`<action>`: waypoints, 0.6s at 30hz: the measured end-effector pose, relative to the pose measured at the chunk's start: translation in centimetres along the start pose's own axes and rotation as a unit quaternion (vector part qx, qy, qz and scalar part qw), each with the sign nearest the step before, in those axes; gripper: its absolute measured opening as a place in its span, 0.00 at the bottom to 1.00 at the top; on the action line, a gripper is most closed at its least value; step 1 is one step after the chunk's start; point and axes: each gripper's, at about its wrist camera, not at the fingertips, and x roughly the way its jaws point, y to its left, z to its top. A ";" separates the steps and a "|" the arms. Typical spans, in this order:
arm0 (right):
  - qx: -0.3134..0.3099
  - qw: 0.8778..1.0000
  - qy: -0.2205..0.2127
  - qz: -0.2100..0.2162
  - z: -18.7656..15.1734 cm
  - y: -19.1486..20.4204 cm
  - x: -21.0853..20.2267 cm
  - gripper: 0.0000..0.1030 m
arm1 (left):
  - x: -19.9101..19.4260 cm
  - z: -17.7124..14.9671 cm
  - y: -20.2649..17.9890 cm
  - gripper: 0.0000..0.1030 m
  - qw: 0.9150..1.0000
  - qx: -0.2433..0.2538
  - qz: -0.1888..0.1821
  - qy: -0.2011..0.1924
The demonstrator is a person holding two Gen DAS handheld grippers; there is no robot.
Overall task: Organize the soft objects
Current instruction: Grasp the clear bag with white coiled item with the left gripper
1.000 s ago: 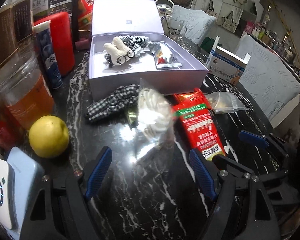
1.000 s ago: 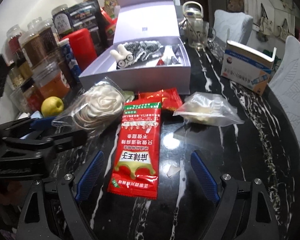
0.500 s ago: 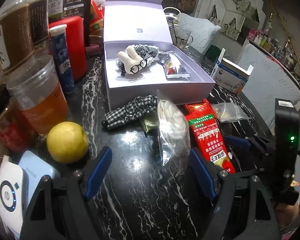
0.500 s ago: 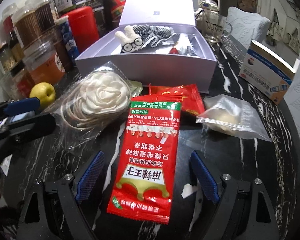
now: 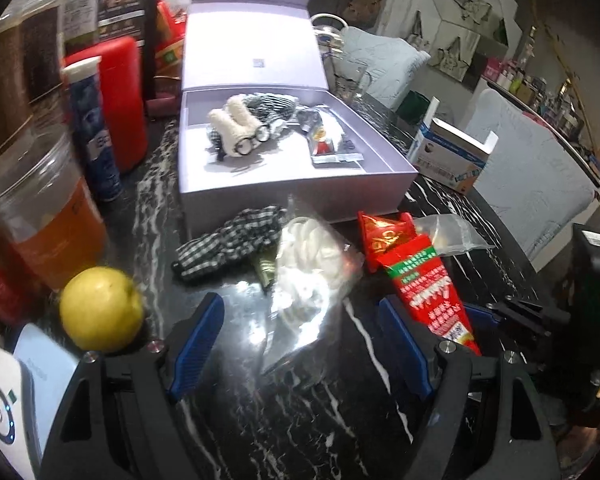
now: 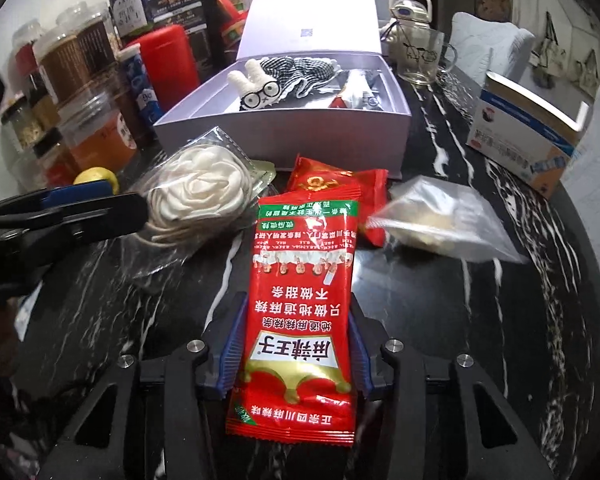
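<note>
The right hand-held gripper (image 6: 294, 344) is closing on the red packet (image 6: 304, 300), which lies between its blue pads with both long edges against them. The packet rests on the black marble table (image 6: 480, 320), its far end overlapping a second, smaller red pouch (image 6: 336, 184). Its print reads upside down from this side: large white Chinese characters in a dark band above a gold crown shape, two lines of white characters, a row of small cartoon figures, and a green strip with white writing at the far end. Single characters are too small to read with certainty.

The left hand-held gripper (image 5: 300, 344) stands open, nothing between its pads. Just ahead of it lies a clear bag (image 5: 312, 264) holding a white cloth flower. Touching that bag on the left is a black-and-white checked cloth (image 5: 228, 244).

Behind these stands an open lilac box (image 5: 292, 192), with a small square mark on the inside of its raised lid. Inside lie a white plush with round black glasses (image 5: 240, 130), more checked cloth and some small sachets.

A second clear bag (image 6: 448, 216), blurred, lies right of the red pouch. Near the right edge sits a white-and-blue carton (image 6: 528, 136) with unreadable print. Along the left edge are jars (image 6: 72, 60), a red canister (image 5: 120, 100), a blue tube (image 5: 96, 136) with partly readable white digits, and a yellow fruit (image 5: 100, 308).
</note>
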 end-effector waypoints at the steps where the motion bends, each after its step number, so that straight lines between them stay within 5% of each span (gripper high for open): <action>1: 0.003 1.000 -0.002 0.001 -0.2 -0.2 -0.4 0.43 | 0.3 0.1 -0.3 0.78 1.000 0.006 -0.002 0.002; 18: 0.042 0.999 -0.012 -0.004 -2.8 -3.0 -3.4 0.43 | 4.9 1.0 -2.2 0.78 0.999 0.036 -0.006 0.037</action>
